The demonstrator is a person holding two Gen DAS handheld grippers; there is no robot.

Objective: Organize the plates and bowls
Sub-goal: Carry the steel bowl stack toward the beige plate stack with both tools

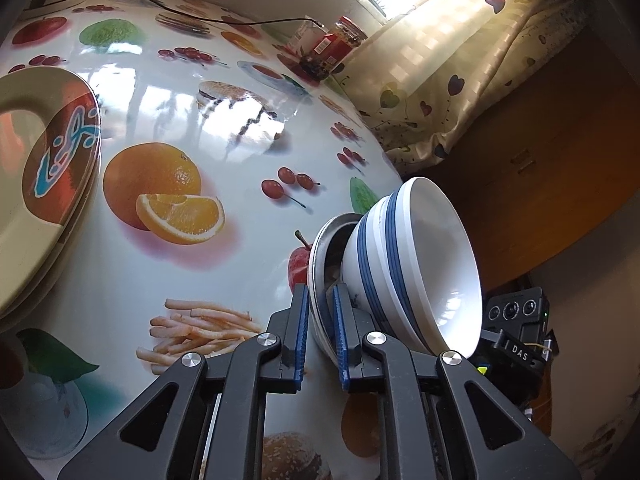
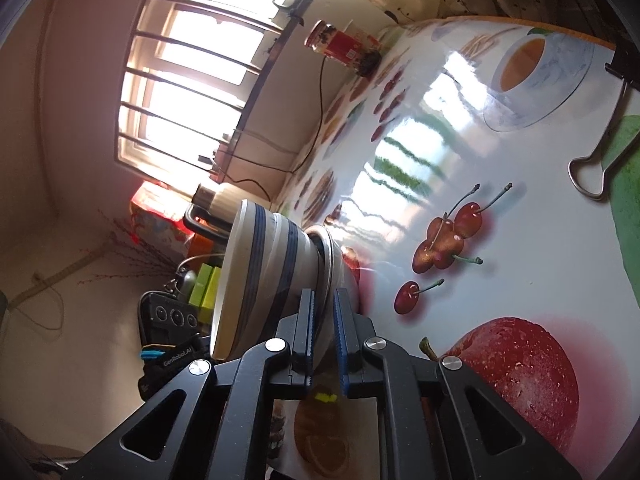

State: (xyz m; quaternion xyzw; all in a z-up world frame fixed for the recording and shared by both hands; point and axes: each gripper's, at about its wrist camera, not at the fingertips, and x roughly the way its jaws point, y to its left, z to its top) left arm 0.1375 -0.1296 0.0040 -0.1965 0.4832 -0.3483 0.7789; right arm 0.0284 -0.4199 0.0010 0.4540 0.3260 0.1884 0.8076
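While our left tongs point(image 1: 320, 336) and right tongs point(image 2: 324, 332) both pinch the steel bowl point(image 1: 320, 264) rim at the counter point(image 1: 168, 280) edge, we risk the striped bowls point(image 1: 416, 264) nested inside sliding out if we tilt.

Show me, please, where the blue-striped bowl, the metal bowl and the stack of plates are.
blue-striped bowl point(image 1: 384, 256): left wrist view, on its striped outer wall.
metal bowl point(image 1: 320, 248): left wrist view, on its rim.
stack of plates point(image 1: 24, 216): left wrist view, on the top plate's rim.
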